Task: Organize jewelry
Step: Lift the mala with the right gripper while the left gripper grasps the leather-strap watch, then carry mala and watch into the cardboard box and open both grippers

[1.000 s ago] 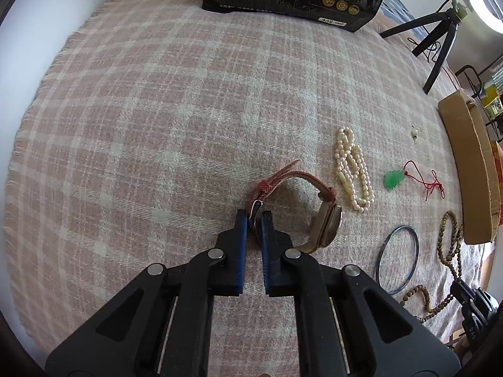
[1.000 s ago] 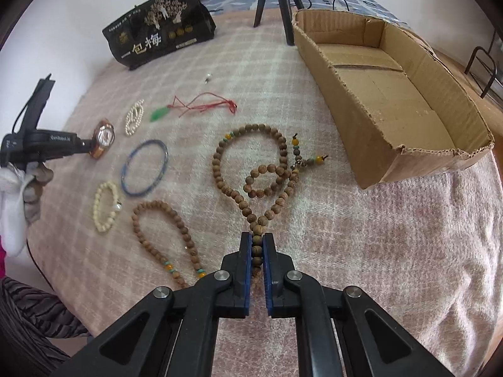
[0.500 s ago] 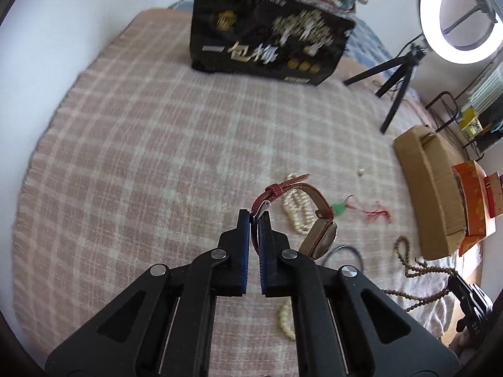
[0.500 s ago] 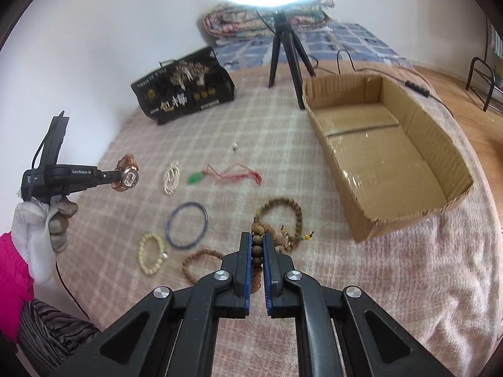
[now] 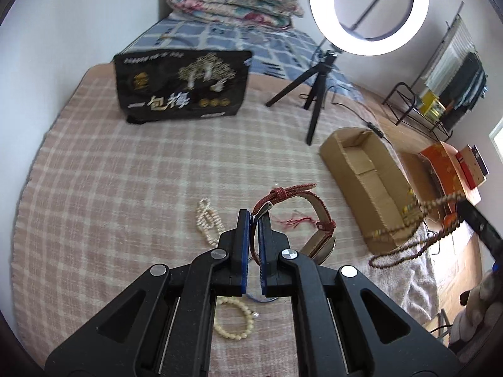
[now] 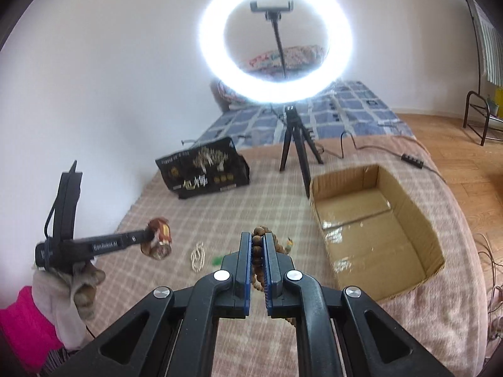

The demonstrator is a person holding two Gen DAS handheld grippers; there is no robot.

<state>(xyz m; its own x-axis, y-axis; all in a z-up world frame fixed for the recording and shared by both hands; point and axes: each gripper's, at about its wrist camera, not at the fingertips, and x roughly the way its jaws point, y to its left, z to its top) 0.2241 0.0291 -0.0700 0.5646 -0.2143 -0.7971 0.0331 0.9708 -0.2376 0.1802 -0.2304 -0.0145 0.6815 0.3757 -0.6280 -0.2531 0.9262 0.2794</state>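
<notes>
While the left wrist view has the left gripper (image 5: 254, 216) with its jaws pinching the strap of the red watch (image 5: 309, 220) above the bed, a pearl strand (image 5: 209, 221) and a cream bracelet (image 5: 234, 319) lie unsorted on the plaid blanket (image 5: 110, 188). The right wrist view alone shows the cardboard box (image 6: 405, 216) empty inside, and the right gripper (image 6: 258, 245) with its jaws clamped on the wooden bead necklace (image 6: 257, 249), so sorting has barely begun.

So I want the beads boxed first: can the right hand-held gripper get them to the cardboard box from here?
Probably yes. The right hand-held gripper is shut on the wooden bead strand, lifted off the blanket, and the open-topped cardboard box lies just to its right with nothing between.
</notes>
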